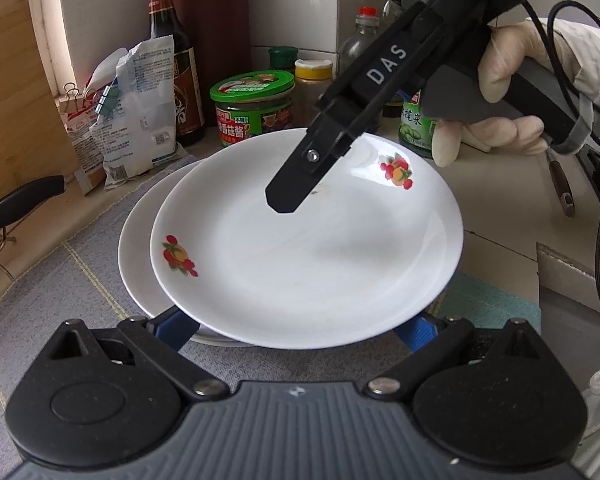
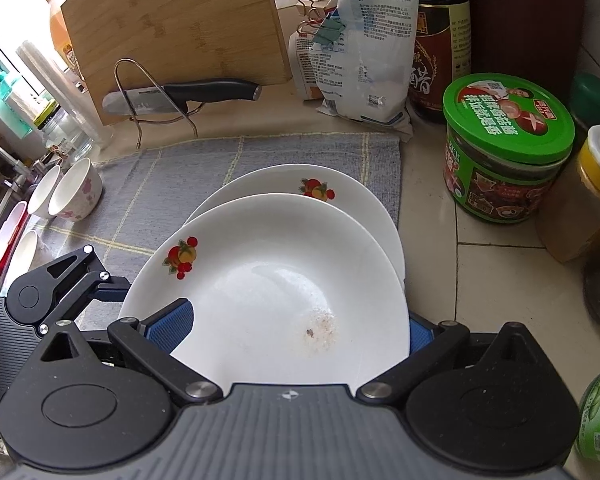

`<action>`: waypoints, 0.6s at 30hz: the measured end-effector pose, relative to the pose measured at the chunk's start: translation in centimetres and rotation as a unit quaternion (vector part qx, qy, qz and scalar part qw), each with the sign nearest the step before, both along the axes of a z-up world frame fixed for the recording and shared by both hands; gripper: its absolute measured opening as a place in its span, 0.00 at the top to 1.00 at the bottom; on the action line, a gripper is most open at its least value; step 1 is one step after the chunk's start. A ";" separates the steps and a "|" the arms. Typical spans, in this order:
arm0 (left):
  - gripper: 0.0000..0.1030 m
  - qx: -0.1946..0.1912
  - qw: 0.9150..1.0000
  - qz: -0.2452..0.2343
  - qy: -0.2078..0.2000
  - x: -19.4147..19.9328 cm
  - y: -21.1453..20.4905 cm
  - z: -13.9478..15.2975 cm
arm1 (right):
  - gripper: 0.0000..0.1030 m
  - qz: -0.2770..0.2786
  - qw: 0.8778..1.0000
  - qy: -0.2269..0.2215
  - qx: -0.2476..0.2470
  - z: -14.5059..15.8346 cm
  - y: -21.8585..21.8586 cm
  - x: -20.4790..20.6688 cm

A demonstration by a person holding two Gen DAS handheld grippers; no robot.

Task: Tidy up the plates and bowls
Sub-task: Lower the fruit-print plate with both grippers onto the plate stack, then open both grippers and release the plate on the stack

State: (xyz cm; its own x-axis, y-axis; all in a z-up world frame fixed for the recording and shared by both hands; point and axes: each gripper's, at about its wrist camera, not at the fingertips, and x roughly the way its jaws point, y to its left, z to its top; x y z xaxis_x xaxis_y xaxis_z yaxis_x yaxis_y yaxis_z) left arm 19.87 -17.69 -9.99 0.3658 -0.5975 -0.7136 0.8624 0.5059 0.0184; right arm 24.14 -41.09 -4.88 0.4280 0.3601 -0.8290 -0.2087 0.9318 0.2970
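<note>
A white plate with fruit prints [image 1: 308, 248] lies on top of a second white plate [image 1: 140, 256] on a grey cloth. In the left wrist view my left gripper [image 1: 300, 332] is open, its blue pads under the near rim of the top plate. My right gripper [image 1: 288, 196] reaches in from the upper right, one finger over the plate's far side. In the right wrist view the right gripper [image 2: 296, 332] has the top plate [image 2: 268, 288] between its blue pads [image 2: 168, 324], one above and one below the rim. The lower plate [image 2: 348, 196] shows behind.
Two small bowls [image 2: 76, 192] lie tipped at the cloth's left edge by the sink. A knife [image 2: 188, 94] rests on a wire stand before a wooden board [image 2: 172, 28]. Sauce jars [image 2: 504, 152], bottles [image 1: 172, 68] and bags [image 1: 136, 108] line the back.
</note>
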 end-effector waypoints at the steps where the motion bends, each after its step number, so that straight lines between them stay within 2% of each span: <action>1: 0.03 0.001 1.000 -0.001 0.000 0.0 0.0 -0.1 | 0.00 -0.002 1.000 0.001 -0.001 0.0 0.0 0.0; 8: 0.03 0.006 1.000 -0.003 0.007 0.5 -0.3 -0.6 | 0.00 -0.018 1.000 0.021 -0.004 -0.4 -0.3 -0.1; 18: 0.04 0.004 1.000 0.015 0.012 1.6 -0.2 -0.7 | 0.00 -0.030 0.999 0.022 -0.007 -0.4 -0.6 0.0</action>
State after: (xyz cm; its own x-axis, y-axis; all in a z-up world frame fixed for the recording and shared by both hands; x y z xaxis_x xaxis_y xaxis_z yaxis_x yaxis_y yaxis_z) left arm 21.46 -17.87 -10.67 0.3655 -0.5812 -0.7271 0.8470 0.5316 0.0009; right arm 24.19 -41.68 -5.30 0.4113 0.3235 -0.8522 -0.1389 0.9462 0.2921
